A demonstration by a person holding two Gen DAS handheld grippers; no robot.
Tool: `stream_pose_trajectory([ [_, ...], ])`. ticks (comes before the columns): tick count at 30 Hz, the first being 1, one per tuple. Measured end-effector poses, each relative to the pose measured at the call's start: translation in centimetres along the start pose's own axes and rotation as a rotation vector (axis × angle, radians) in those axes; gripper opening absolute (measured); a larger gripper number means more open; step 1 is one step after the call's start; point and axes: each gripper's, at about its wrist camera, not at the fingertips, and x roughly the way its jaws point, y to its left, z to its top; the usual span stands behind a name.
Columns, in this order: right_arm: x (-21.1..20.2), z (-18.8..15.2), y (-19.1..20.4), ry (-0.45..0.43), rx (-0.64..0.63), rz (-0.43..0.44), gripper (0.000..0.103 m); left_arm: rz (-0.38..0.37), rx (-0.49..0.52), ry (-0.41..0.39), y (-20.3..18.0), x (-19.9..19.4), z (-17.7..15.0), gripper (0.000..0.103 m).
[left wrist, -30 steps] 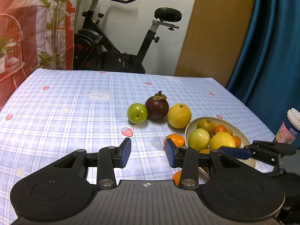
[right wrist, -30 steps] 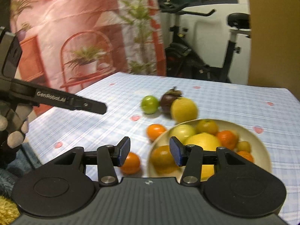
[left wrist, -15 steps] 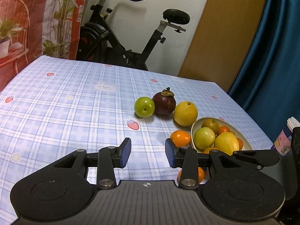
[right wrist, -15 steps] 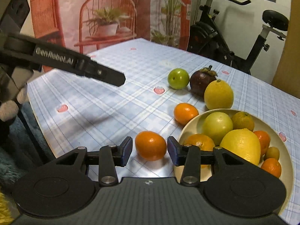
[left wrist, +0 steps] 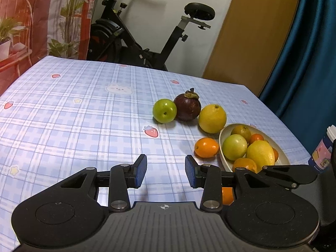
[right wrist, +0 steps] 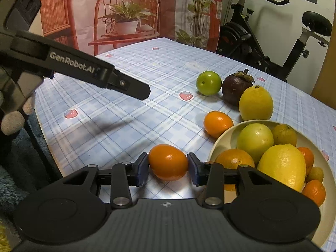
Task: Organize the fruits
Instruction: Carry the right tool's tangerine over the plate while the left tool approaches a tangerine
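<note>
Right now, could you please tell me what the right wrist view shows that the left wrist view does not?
Only the right wrist view shows the right gripper closed on an orange beside the bowl, plus the pictured chair with a potted plant.

Only the left wrist view shows the left gripper empty, the blue curtain and a paper cup.

Both show the green apple, mangosteen, lemon and exercise bike.

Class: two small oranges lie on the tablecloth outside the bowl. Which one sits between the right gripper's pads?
The near orange, by the table's edge; the other orange lies farther off, beside the bowl rim.
</note>
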Motion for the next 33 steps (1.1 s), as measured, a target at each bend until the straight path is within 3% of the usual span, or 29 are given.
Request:
stream_pose_trajectory([
  [6,-2.2,0.0,-0.7,-0.115,0.053,-0.005,0.043,0.000,0.021,0.008,-0.5,0.1,0.1,0.042],
  [13,-5.5,-0.2,-3.3,-0.261,0.165,-0.083,0.043,-0.007,0.097,0.007,-2.4,0.4,1.3,0.042],
  [24,-8.1,-2.4,-7.7,-0.337,0.333,-0.224,0.043,-0.012,0.223,0.040,-5.8,3.8,3.5,0.042],
  [33,-8.4,-3.5,-9.1,-0.359,0.400,-0.208,0.043,-0.036,0.115,0.073,-5.0,7.5,3.9,0.042],
])
